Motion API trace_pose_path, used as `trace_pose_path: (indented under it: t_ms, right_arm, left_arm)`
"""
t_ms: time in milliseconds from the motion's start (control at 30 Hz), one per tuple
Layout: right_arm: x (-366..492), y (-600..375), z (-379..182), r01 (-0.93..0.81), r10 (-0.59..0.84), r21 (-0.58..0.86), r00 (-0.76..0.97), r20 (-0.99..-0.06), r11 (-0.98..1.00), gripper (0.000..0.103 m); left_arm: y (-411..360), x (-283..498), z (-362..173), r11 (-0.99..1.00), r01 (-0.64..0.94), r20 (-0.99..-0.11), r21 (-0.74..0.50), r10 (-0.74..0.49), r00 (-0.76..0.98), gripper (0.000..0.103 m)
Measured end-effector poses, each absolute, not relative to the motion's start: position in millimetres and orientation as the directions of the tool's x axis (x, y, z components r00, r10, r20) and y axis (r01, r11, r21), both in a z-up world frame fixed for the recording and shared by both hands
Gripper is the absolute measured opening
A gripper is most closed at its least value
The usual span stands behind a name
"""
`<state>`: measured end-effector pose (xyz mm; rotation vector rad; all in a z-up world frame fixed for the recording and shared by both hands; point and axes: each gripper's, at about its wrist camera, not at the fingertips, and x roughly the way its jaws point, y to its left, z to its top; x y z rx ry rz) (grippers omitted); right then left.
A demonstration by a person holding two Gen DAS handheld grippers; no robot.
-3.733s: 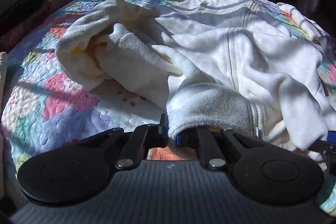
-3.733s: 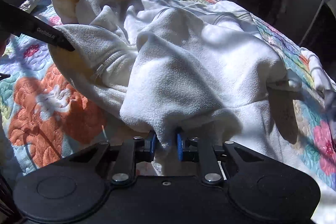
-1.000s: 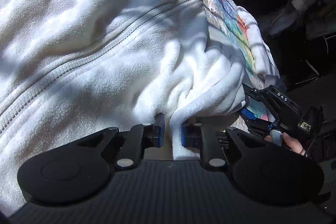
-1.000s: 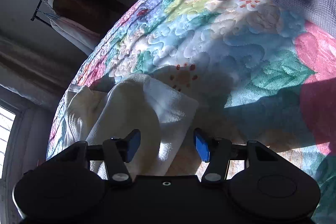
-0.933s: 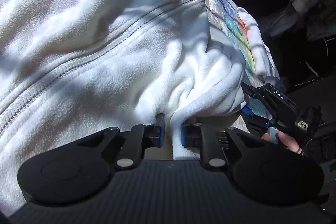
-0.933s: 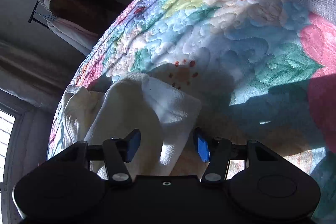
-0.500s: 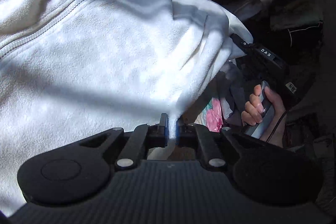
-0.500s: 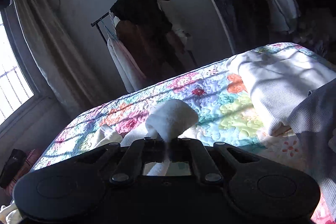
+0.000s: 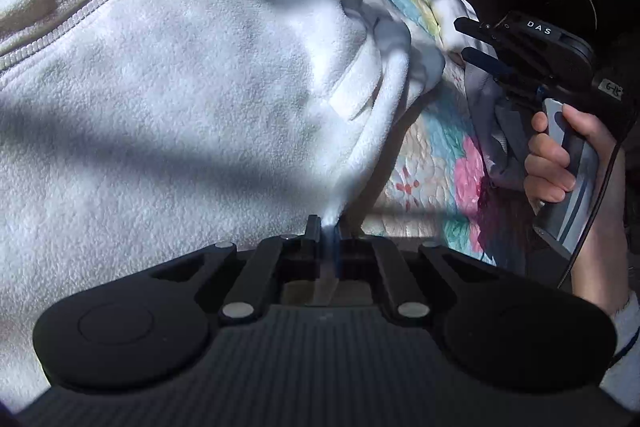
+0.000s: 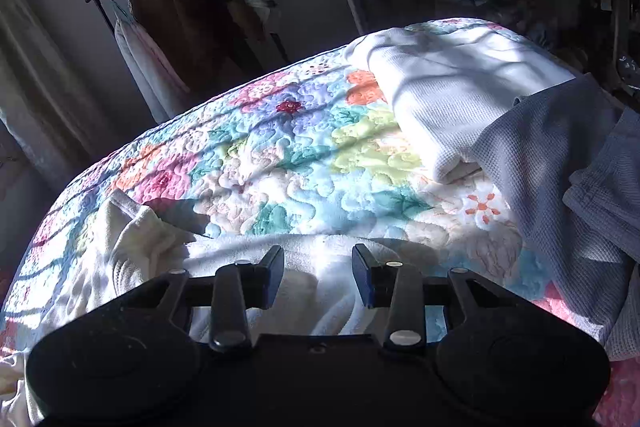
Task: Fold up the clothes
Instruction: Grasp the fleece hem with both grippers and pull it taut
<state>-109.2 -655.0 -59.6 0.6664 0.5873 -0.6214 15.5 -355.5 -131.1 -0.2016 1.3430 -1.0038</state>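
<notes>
Left wrist view: the left tool (image 9: pixel 327 227) is pinched tight on the edge of the white fleece jacket (image 9: pixel 180 99), spread across the quilted bed (image 9: pixel 436 163).

Right wrist view: the right tool (image 10: pixel 318 277), which gripped a fleece fold a moment ago, is opening, nothing between its fingers, above the jacket (image 10: pixel 304 267). Judging by this, one fold has just been laid.

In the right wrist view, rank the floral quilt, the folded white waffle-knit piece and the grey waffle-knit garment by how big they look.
1. floral quilt, it spans most of the view.
2 and 3. folded white waffle-knit piece and grey waffle-knit garment: they look alike in size. The grey one lies nearer the camera and runs off the right edge, so I won't rank them.
</notes>
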Motion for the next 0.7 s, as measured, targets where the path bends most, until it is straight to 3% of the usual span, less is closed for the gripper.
trace_pose_path:
  t_ms: [200,367,433,467,533,700]
  right_arm:
    - [-61.0,-662.6,-108.5,0.751,-0.281,0.315,0.548,-0.788,0.58,0.056]
    - [-33.5,-653.7,-131.9,0.739,-0.349,0.173,0.495,-0.796,0.651,0.066]
    - [-28.5,-646.0,-130.7,0.72,-0.392,0.117,0.499,-0.773,0.685,0.044]
    - [-28.1,-644.4,-127.4,0.701,-0.395,0.115,0.52,-0.757,0.703,0.009]
    - [-31.6,-643.3,-112.6,0.648,-0.384,0.144,0.599,-0.703,0.748,0.009]
    - [-54.4,-624.2,-30.0,0.559,-0.459,0.119,0.769,-0.444,0.821,0.007]
  left_arm:
    - [-349.2,16.6,-138.7,0.594,0.48,-0.717,-0.645,-0.687,-0.114,0.006]
    - [-355.2,16.6,-133.9,0.597,0.536,-0.744,-0.597,-0.661,-0.093,0.008]
    - [-359.9,14.0,-132.2,0.593,0.572,-0.757,-0.566,-0.648,-0.077,0.008]
    - [-360.4,11.8,-130.5,0.591,0.586,-0.761,-0.554,-0.645,-0.069,0.008]
    - [-362.4,8.3,-126.9,0.587,0.608,-0.765,-0.536,-0.641,-0.055,0.008]
    - [-369.7,1.0,-100.8,0.537,0.651,-0.728,-0.537,-0.684,-0.037,0.009]
